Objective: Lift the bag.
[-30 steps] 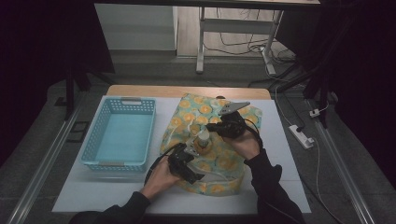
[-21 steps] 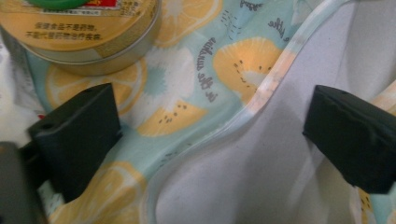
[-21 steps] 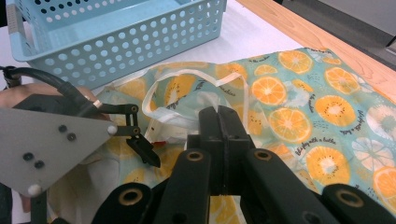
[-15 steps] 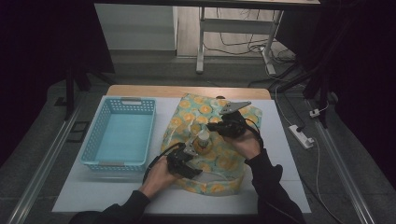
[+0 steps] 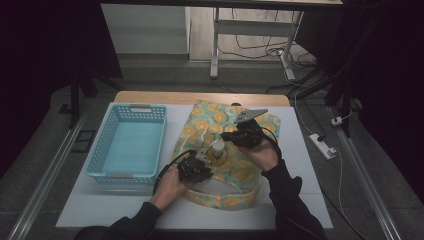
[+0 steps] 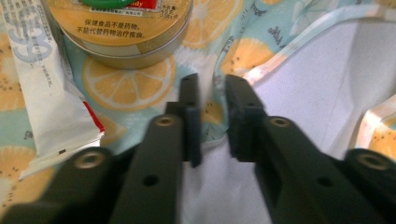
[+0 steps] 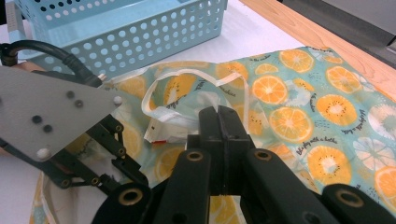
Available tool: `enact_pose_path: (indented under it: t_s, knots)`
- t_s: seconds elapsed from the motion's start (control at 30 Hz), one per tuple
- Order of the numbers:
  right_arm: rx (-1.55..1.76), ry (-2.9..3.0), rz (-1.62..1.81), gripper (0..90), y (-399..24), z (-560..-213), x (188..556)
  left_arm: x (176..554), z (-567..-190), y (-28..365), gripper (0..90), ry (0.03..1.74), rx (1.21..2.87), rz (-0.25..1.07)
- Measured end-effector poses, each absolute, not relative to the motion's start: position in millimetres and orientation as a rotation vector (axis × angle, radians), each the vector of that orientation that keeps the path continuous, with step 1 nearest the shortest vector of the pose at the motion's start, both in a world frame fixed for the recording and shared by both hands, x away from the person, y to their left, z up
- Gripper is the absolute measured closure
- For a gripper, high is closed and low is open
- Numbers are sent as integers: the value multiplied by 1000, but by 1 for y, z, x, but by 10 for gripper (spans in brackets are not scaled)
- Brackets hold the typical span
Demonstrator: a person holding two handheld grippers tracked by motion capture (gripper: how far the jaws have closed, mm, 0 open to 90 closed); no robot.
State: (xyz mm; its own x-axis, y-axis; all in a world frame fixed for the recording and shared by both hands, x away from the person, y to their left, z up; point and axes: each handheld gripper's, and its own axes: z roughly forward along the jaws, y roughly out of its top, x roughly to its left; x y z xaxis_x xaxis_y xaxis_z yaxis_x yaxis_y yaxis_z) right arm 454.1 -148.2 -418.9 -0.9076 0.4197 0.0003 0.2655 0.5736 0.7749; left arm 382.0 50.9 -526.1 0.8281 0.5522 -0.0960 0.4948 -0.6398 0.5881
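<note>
Fruit-print bag [image 5: 235, 150] lies flat on white table [image 5: 300, 165], just right of blue basket [image 5: 129, 147]. Left gripper [image 6: 212, 100] at bag's near-left edge; jaws just been closing, narrow gap left, bag hem between them, grip on it unclear. Round tin [image 6: 122, 25] and white sachet [image 6: 44, 88] on bag just beyond. Right gripper [image 7: 223, 122] over bag's middle, jaws together, nothing visibly pinched.

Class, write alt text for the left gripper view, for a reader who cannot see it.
The left claw, its black jaws just closed in to a narrow gap with nothing clearly pinched, hovers over the hem of an orange-slice print bag on a white table. A round gold tin and a white sachet lie on the bag beyond.
</note>
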Motion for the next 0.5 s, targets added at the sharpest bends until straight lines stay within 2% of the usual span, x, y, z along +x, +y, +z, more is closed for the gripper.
enact_pose_path:
  t_s: [0.1,0.3,0.5]
  knots:
    - [578,2622,1242,900,-148,-419,454,381,-525,49,892,782,2397,126]
    - [582,2627,1238,900,-149,-420,455,377,-519,47,898,812,2391,175]
    - [584,2629,1239,900,-149,-419,454,375,-508,51,898,794,2361,156]
